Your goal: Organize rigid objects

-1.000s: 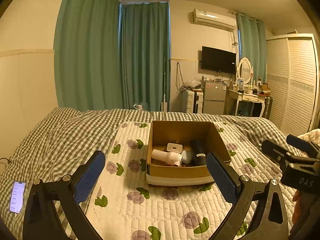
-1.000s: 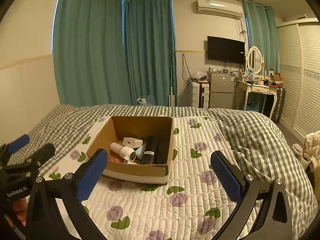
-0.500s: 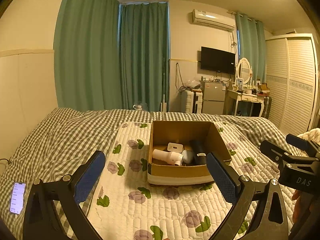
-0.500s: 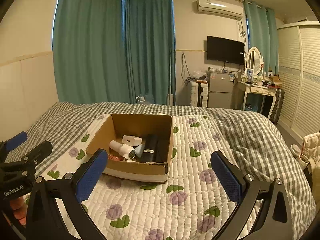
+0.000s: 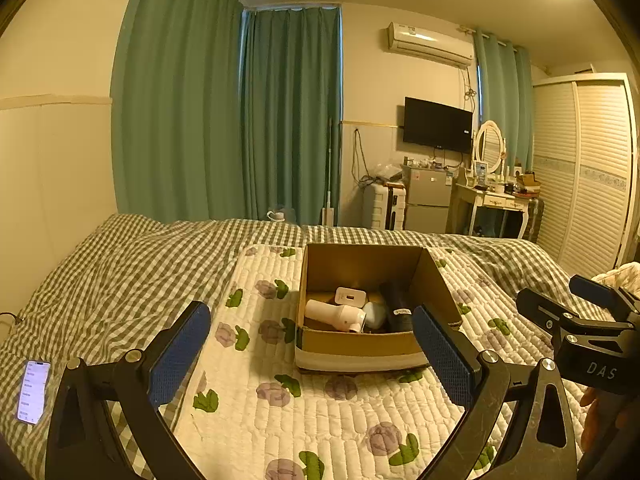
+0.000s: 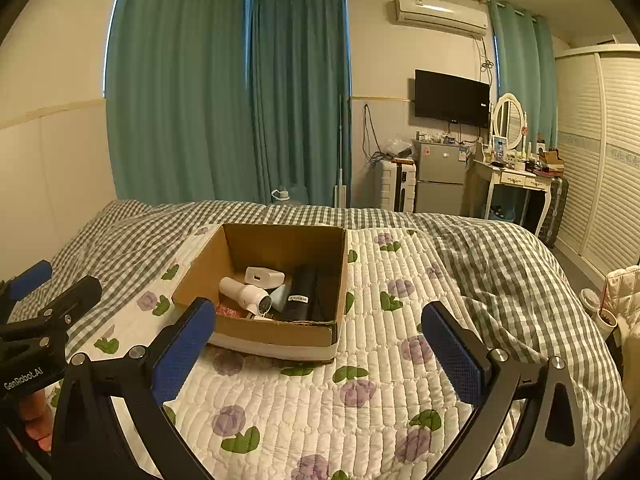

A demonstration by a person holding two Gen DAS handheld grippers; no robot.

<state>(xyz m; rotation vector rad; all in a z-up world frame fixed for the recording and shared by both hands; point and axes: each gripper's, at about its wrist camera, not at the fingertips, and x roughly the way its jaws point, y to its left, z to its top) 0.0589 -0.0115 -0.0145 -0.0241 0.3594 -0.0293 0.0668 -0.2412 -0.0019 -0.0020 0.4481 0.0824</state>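
Change: compared with one second ago, the box [image 5: 362, 346] sits a little higher and further off in both views, so both grippers draw back slightly; the things inside do not move.
Meaning: I judge this as a pause or a retreat between picks, not an approach; no object is in transit now.
Left gripper [image 5: 312, 356]: released, jaws wide apart, nothing between the pads; it hangs over the quilt [image 5: 320, 420], with the box at 12 o'clock from it.
Right gripper [image 6: 316, 352]: also released and empty; the box is at 11 o'clock from it, near its left pad.
Box: open cardboard, standing on the quilt in the middle of the bed [image 5: 120, 272].
Contents: a white bottle [image 5: 334, 315] lies on its side at 9 o'clock inside the box; a white charger [image 5: 351, 297] lies behind it at 12 o'clock; a pale blue item [image 5: 374, 315] is in the middle; a black tube [image 5: 396, 304] lies at 3 o'clock along the right wall.
Phone [image 5: 33, 391]: lit, lying on the checked cover at 8 o'clock of the left view, well apart from the box.
Task state: the rigid things seem already gathered in the box; I see no loose one on the quilt except the phone, and whether the phone belongs to the task I cannot tell.
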